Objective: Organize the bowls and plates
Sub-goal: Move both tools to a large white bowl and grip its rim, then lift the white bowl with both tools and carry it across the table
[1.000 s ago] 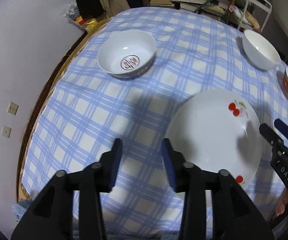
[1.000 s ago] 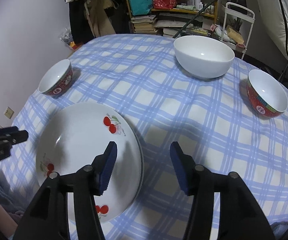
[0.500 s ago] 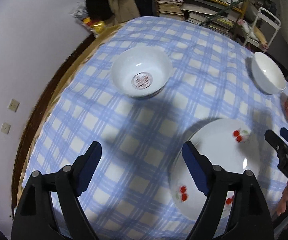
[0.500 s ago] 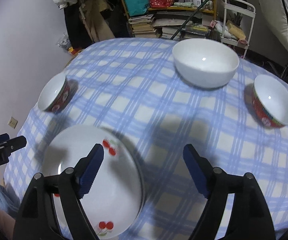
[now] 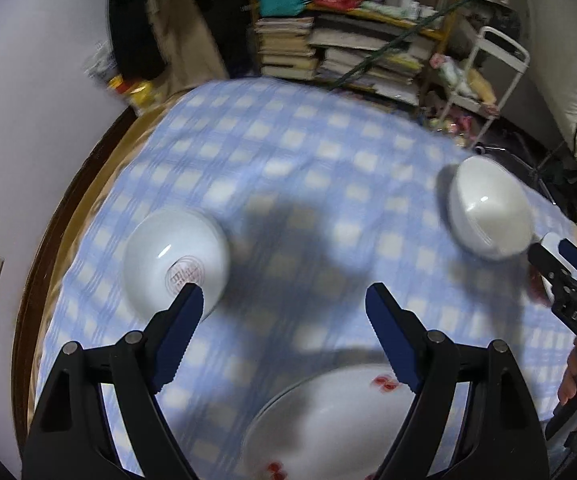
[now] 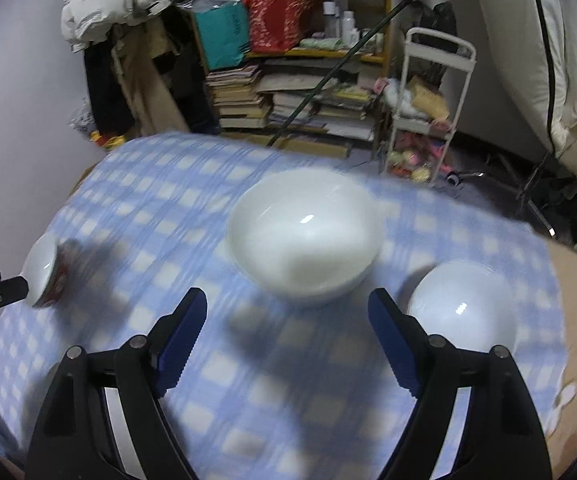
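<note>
Left wrist: plates (image 5: 328,420) stacked at 6 o'clock; three bowls loose on bench (image 5: 288,168) (unsorted). Both hand-held grippers spread, empty.

Free room: bare checked cloth (image 6: 192,216) left of the big white bowl (image 6: 304,236).
Obstacles: small bowl (image 6: 464,308) right; red-sided bowl (image 6: 46,276) at left edge.

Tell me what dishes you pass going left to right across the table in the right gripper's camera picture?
Small bowl with the red outside → big white bowl → another small bowl at the right. All three sit apart from each other on the blue checked tablecloth.
</note>
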Demonstrator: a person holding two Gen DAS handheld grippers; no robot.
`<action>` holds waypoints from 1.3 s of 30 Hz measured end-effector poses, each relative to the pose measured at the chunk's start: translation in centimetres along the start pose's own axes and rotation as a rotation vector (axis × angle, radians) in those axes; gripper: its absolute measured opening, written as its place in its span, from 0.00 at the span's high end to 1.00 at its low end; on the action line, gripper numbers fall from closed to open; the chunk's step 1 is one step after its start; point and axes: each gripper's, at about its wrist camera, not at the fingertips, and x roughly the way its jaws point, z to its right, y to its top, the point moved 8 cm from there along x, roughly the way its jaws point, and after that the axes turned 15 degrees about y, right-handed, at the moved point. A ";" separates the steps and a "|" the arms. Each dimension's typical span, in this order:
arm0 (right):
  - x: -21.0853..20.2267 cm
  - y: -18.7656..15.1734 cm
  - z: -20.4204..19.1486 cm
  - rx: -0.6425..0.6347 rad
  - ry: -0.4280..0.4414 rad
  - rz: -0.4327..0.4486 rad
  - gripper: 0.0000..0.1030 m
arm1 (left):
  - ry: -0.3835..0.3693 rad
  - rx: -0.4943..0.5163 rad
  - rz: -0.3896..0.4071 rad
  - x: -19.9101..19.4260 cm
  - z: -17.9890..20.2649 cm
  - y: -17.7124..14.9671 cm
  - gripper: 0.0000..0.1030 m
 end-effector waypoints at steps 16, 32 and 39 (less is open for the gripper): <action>4.8 2.7 8.9 0.109 -0.025 -0.095 0.15 | -0.053 0.141 -0.021 3.9 14.5 5.1 0.20; 8.1 2.3 9.9 0.134 0.054 -0.266 0.68 | -0.232 0.130 -0.205 7.6 19.7 4.8 0.79; 8.3 1.6 7.7 0.060 0.059 -0.313 0.88 | -0.201 0.160 -0.183 6.3 20.0 3.8 0.90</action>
